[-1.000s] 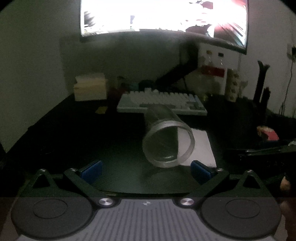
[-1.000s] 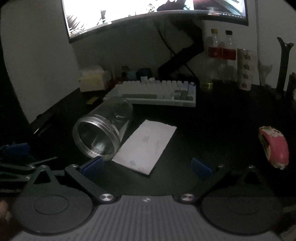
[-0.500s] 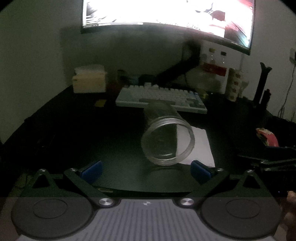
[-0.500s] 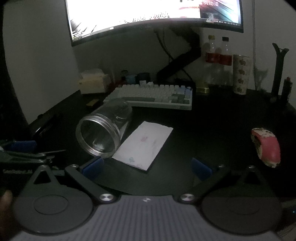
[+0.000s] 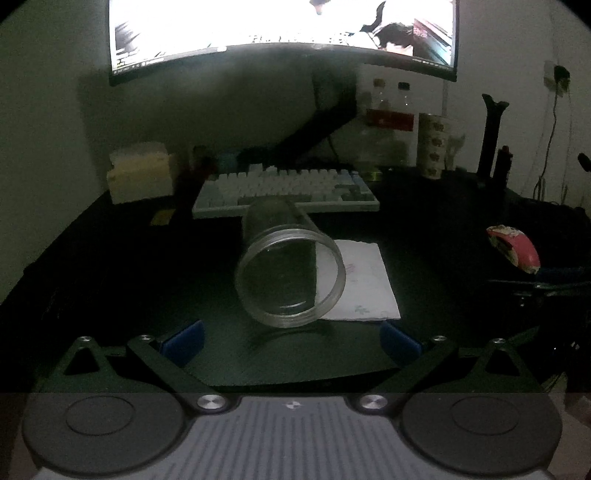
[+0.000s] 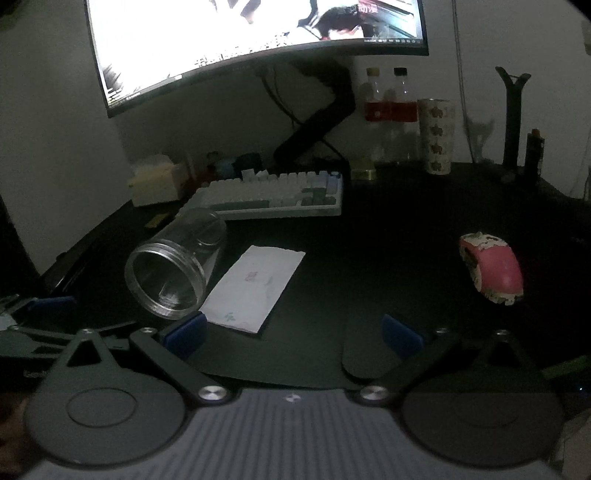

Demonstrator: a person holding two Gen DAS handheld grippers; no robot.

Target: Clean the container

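Observation:
A clear glass jar [image 5: 290,264] lies on its side on the dark desk, its open mouth facing me. It also shows in the right wrist view [image 6: 173,269]. A white folded tissue [image 5: 364,282] lies flat just right of the jar, and it shows in the right wrist view [image 6: 256,288] too. My left gripper [image 5: 291,339] is open and empty, a little short of the jar's mouth. My right gripper [image 6: 293,334] is open and empty, near the tissue's front edge, with the jar to its left.
A white keyboard [image 5: 288,192] lies behind the jar under a bright monitor [image 5: 284,29]. A pink mouse [image 6: 491,273] sits at the right. A pale box [image 5: 142,177] stands at the back left. Bottles [image 6: 388,107] and a patterned cup [image 6: 436,136] stand at the back right.
Both grippers have pulled back and risen a little, so the jar and tissue look smaller and farther off. Jar and tissue have not moved. Both grippers stay open.

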